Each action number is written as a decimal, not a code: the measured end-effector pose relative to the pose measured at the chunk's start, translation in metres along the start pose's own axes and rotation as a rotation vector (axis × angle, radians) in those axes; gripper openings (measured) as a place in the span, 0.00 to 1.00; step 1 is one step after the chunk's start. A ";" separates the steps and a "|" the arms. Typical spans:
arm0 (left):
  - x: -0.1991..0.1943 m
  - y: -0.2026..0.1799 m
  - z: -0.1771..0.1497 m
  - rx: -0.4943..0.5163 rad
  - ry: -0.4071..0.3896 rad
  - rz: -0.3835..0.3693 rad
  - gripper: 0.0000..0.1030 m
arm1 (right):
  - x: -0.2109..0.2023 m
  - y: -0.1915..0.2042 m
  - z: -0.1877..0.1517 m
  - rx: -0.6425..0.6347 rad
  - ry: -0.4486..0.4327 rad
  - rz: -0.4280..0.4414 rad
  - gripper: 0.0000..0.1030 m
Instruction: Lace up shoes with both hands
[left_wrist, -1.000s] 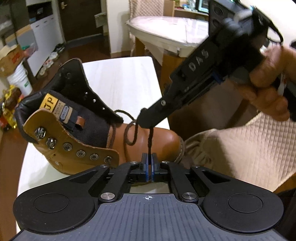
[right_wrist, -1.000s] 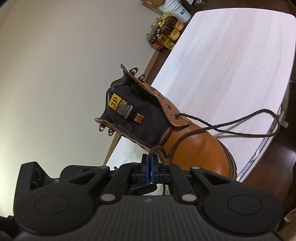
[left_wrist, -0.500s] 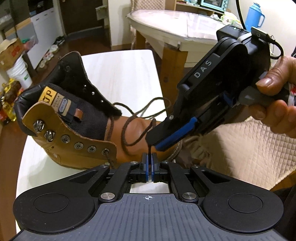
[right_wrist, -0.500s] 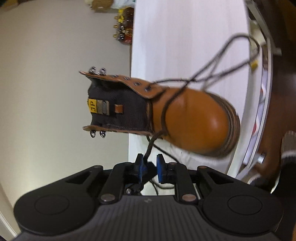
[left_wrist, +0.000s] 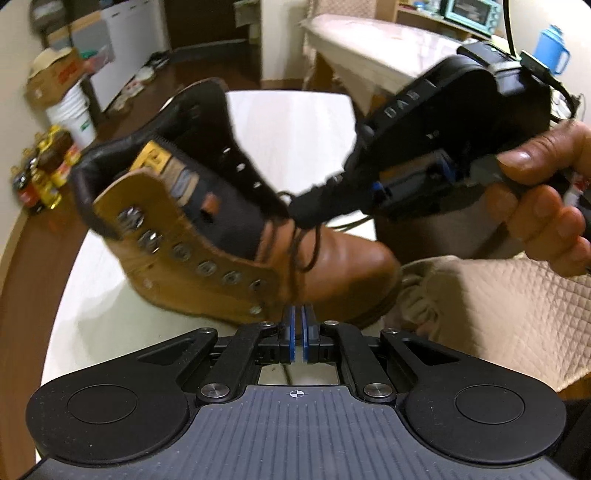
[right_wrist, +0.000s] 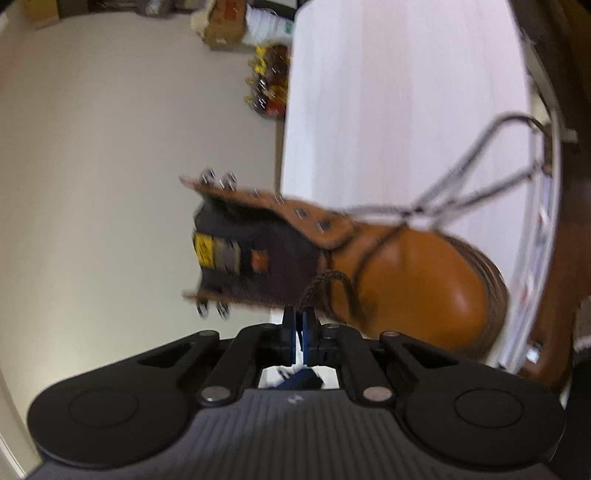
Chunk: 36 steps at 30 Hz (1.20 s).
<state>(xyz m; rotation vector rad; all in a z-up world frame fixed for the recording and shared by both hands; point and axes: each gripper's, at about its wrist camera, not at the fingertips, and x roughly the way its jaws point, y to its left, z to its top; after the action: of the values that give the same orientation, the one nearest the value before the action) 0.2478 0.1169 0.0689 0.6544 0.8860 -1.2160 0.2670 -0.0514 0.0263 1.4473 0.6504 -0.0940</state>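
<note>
1. Left wrist view: a tan leather boot (left_wrist: 332, 269) was seen lying on the white counter (left_wrist: 295, 122), its toe turned toward the near right edge and its open collar toward the far left.
2. The dark tongue, with a yellow label on it, was exposed between two flaps lined with metal eyelets.
3. A dark brown lace (left_wrist: 306, 247) was threaded through the lowest eyelets only and was looped loosely over the vamp.
4. The left claw (left_wrist: 298, 325) was seen close in front of the boot's sole edge, its blue pads almost together with a thin gap between them; a dark strand was visible below the pads, but whether it was pinched could not be told.
5. The right claw (left_wrist: 306, 210) was held by a hand (left_wrist: 543, 206) from the right side, and its dark tip was seen over the lace at the base of the tongue, heavily blurred.
6. Right wrist view: the right claw's jaws had just been closing and were brought nearly together, with the braided lace (right_wrist: 325, 284) arching up just ahead of them; a grip on it could not be confirmed.
7. Two further runs of lace (right_wrist: 480, 177) were stretched from the boot (right_wrist: 417, 280) toward the counter's (right_wrist: 406, 92) far edge.
8. Bottles (left_wrist: 40, 177) and a white bucket (left_wrist: 74, 118) were seen on the floor beyond the counter.
</note>
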 end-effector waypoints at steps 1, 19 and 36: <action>0.000 0.002 -0.001 -0.009 0.003 0.009 0.03 | 0.005 0.000 0.003 -0.001 0.001 0.001 0.04; -0.005 0.008 -0.018 -0.049 0.017 0.058 0.04 | 0.051 -0.006 0.025 0.015 0.143 0.029 0.04; -0.002 0.008 -0.012 -0.003 -0.003 0.125 0.07 | 0.077 -0.001 0.059 0.095 0.324 0.027 0.04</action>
<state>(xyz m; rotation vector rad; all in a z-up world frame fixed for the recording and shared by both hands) 0.2532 0.1296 0.0639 0.6951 0.8316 -1.1035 0.3505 -0.0820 -0.0110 1.5778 0.8998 0.1357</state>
